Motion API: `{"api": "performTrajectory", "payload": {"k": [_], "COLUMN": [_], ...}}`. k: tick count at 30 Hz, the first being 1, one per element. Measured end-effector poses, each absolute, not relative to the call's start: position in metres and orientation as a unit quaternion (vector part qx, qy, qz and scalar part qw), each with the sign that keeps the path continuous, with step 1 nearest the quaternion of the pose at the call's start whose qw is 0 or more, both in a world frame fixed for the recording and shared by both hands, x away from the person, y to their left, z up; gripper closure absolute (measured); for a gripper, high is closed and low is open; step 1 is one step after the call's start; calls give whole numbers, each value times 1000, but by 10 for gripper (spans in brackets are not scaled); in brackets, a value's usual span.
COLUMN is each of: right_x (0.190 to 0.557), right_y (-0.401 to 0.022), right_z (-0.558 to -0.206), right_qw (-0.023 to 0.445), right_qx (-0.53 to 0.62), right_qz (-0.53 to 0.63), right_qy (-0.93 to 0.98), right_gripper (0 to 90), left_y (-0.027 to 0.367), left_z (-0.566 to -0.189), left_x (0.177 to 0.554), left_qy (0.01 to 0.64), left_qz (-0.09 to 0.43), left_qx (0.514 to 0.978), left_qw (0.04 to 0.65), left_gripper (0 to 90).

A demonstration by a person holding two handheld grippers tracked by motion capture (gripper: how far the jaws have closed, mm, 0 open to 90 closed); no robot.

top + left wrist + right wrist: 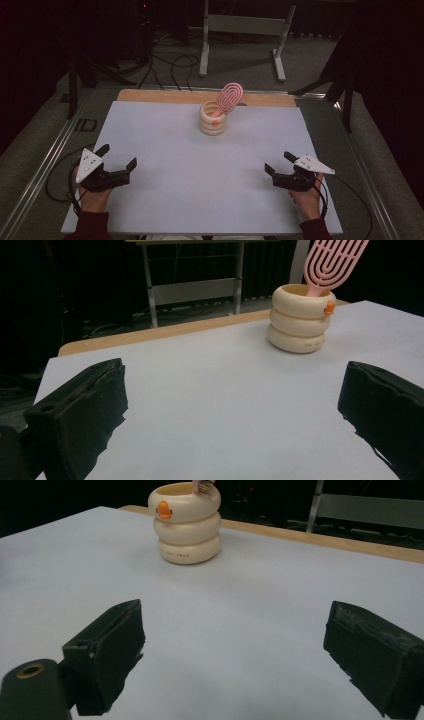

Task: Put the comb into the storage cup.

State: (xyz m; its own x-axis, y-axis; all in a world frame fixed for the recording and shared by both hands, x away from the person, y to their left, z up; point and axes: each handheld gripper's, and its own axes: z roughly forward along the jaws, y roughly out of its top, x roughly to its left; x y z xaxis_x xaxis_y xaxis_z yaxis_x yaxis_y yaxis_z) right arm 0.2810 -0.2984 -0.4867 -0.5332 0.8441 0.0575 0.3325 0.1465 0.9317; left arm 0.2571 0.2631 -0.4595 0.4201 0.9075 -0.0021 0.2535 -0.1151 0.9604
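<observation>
Fingers: both grippers, left gripper (118,156) and right gripper (279,163), jaws spread wide, empty.
Brush (229,97): in cup (212,124), handle down, head tilted toward 1 o'clock.
Bearing: 1 o'clock from left, 11 from right; neither clearly nearer.

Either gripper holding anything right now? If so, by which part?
Nothing is held. The left gripper and right gripper both rest open near the table's front edge, far from the cream cup with the pink brush standing in it.
</observation>
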Motion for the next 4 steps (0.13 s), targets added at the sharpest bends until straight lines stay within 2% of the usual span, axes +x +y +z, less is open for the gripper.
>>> {"api": "performTrajectory", "payload": {"k": [4], "right_x": [278], "right_y": [-302], "right_z": [-488], "right_qw": [252], "right_qx": [416], "right_qz": [508], "right_qy": [711], "right_gripper": [91], "left_y": [263], "left_z": [-460], "left_x": [257], "left_qy": [433], "left_qz": [323], "left_qx": [673], "left_qw": [506], "left_gripper": [2]}}
